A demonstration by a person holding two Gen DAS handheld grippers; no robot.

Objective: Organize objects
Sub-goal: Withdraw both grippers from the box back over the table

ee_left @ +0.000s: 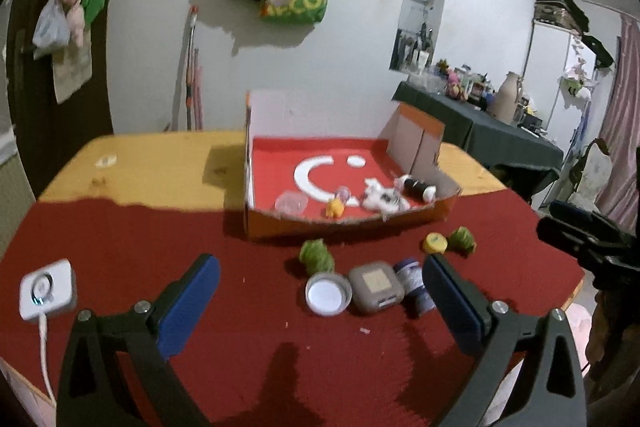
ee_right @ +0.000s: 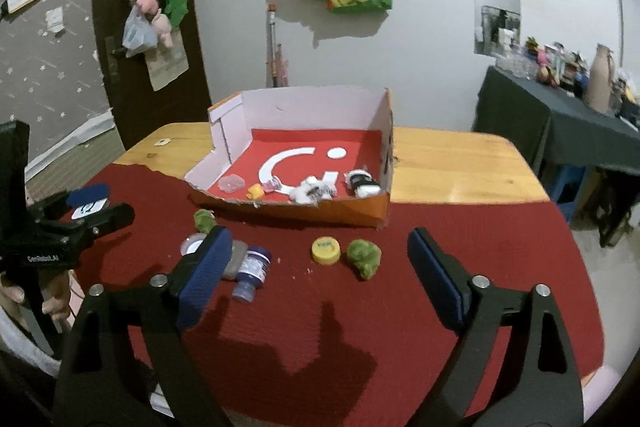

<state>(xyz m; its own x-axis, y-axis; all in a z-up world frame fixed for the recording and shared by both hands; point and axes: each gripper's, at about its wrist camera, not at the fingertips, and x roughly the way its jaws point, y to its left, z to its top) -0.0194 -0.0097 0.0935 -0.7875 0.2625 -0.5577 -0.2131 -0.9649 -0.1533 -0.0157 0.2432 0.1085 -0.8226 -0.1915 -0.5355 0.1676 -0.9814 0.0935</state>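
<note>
An open cardboard box (ee_left: pixel 412 217) (ee_right: pixel 320 213) with a red floor stands mid-table and holds several small items. On the red cloth in front lie a white lid (ee_left: pixel 328 293), a grey square case (ee_left: pixel 375 287), a blue bottle (ee_left: pixel 412 279) (ee_right: pixel 252 273), a yellow cap (ee_left: pixel 435 242) (ee_right: pixel 326 249) and two green fuzzy balls (ee_left: pixel 317 255) (ee_right: pixel 364 257). My left gripper (ee_left: pixel 320 291) is open above the lid and case. My right gripper (ee_right: pixel 320 267) is open above the yellow cap and a green ball.
A white square device (ee_left: pixel 47 289) with a cable lies at the cloth's left edge. Bare wooden table (ee_right: pixel 460 171) shows beside the box. A dark-clothed side table (ee_right: pixel 560 131) with clutter stands at the right. Bags hang on the wall behind.
</note>
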